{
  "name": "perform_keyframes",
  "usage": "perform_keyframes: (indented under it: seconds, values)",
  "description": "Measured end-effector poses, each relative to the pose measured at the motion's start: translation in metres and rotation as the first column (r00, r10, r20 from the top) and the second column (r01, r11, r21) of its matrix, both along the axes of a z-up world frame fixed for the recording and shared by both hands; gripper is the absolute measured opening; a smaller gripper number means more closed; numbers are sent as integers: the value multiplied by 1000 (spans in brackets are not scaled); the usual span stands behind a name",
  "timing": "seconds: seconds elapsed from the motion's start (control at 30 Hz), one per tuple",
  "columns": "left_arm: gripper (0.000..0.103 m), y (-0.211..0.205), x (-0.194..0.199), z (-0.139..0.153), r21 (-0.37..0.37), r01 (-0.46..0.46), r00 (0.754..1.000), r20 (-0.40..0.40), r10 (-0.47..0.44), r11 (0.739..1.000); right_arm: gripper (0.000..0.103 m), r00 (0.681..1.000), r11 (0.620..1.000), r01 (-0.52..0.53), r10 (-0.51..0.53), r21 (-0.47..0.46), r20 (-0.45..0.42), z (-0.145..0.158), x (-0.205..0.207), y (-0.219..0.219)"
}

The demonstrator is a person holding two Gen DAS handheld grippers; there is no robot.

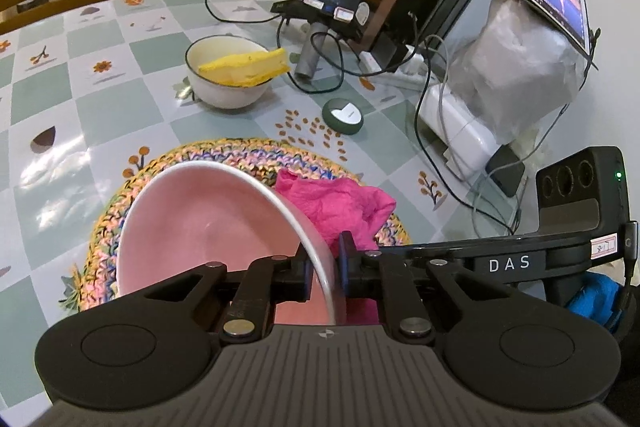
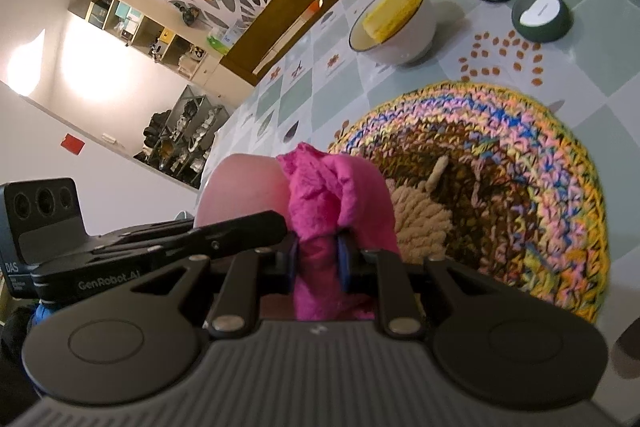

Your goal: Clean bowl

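The left gripper (image 1: 324,269) clamps the pink bowl (image 1: 208,219) by its rim (tilted for access); the right gripper (image 2: 318,257) grips the cloth (image 2: 320,195) for wiping.

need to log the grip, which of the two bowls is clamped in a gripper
The pink bowl, tilted over the woven mat, its rim pinched by the left gripper. The white bowl farther back just holds a yellow sponge.

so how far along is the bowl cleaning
Done: the left gripper is clamped on the rim of the pink bowl, tilted up over the woven mat, and the right gripper is shut on the pink cloth. In hand: the cloth sits at the bowl's outer side. Left: wiping the inside, which the cloth has not entered, then setting the bowl down.
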State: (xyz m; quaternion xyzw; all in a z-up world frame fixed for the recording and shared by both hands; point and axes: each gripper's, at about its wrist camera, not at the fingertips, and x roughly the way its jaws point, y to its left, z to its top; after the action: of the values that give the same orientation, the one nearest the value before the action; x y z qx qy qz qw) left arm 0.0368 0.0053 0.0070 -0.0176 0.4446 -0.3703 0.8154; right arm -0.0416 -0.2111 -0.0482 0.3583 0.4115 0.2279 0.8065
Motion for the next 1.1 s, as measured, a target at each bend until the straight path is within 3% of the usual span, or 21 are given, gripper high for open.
perform_keyframes:
  seconds: [0.53,1.1]
  values:
    - [12,4,-19,-10,7,64,998,17,-64,998,21,999,995,36,-32,90,-37,-6,12,-5]
    - [14,3,-23,-13,6,68,997,20,-68,998,21,995,991,-37,24,130,96,38,10,4]
